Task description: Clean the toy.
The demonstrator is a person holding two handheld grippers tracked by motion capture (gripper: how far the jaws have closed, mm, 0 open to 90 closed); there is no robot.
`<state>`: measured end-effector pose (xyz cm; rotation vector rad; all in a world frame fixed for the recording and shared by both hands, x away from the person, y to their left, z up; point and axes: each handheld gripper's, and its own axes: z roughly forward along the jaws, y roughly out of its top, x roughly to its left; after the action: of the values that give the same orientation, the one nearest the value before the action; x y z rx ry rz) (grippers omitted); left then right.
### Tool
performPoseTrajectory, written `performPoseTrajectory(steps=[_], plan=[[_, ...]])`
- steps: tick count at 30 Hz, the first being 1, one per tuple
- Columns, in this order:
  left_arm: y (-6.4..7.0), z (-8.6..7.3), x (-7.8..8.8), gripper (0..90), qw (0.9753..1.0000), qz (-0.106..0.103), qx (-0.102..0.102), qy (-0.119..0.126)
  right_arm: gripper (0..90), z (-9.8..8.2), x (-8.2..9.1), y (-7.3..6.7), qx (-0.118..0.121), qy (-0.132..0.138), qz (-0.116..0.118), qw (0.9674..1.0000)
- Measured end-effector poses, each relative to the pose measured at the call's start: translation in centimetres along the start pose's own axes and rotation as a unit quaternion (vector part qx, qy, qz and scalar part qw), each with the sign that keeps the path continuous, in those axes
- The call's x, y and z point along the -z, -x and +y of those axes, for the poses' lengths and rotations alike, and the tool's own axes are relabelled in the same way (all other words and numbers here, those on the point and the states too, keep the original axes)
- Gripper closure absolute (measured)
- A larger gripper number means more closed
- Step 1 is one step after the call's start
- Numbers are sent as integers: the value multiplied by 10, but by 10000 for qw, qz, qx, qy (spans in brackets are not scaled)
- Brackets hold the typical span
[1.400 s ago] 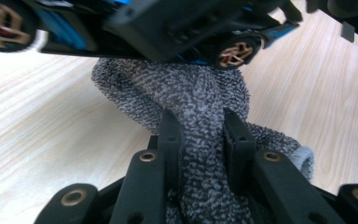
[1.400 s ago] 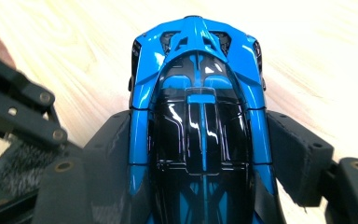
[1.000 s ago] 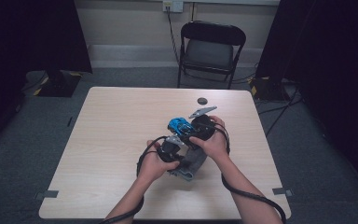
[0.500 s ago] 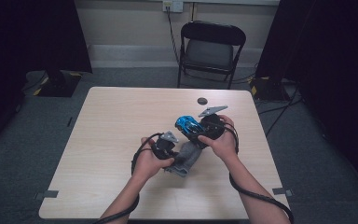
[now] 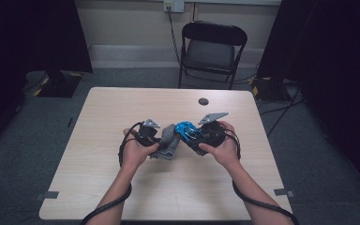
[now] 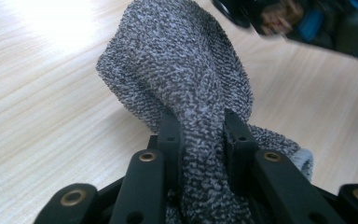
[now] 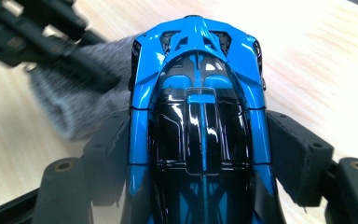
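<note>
A grey knitted sock (image 5: 168, 140) hangs over the middle of the table, pinched between the jaws of my left gripper (image 5: 158, 140). In the left gripper view the sock (image 6: 186, 84) bunches up past the black jaws of the left gripper (image 6: 200, 135), which press on it from both sides. A shiny blue and black toy car (image 5: 187, 131) is clamped in my right gripper (image 5: 194, 136), just right of the sock. Seen from the right gripper view, the car (image 7: 198, 116) sits lengthwise between the two pads of the right gripper (image 7: 200, 154), its nose pointing at the sock (image 7: 74, 107).
A light wooden table (image 5: 98, 187) holds a small dark round disc (image 5: 203, 101) near its far edge. A black folding chair (image 5: 213, 51) stands behind the table. Cables trail from both grippers toward the near edge.
Both hands have shifted apart a little: the left gripper with the sock moved left, and the right gripper with the car moved right and slightly away. The grips stayed the same.
</note>
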<state>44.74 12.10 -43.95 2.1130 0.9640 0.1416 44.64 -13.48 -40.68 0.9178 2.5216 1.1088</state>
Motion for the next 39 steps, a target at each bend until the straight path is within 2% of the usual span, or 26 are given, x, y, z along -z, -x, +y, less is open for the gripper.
performPoseTrajectory(steps=[6,11,16,17,22,26,32,39], plan=[[2,4,0,730,10000,-28,-28,61,284,-4,-4,-2,17,-15,7,10000],[7,4,-3,730,9998,-201,39,37,284,-5,-8,-5,72,-34,-44,10000],[12,3,-8,730,9995,-330,16,22,284,-3,-9,-7,97,-51,-63,9999],[13,4,-8,730,9994,-350,-21,-40,284,-2,-10,-7,107,-64,-50,9999],[22,3,-14,730,9989,-455,-22,55,284,2,-13,-9,122,-45,-143,9998],[30,2,-18,729,9985,-547,-64,55,284,4,-16,-10,101,-77,-149,9998],[39,3,-21,728,9976,-668,-143,103,284,8,-18,-8,-39,29,-150,9999],[48,0,-26,727,9963,-836,-186,50,284,11,-20,-5,-153,32,-162,9997]])
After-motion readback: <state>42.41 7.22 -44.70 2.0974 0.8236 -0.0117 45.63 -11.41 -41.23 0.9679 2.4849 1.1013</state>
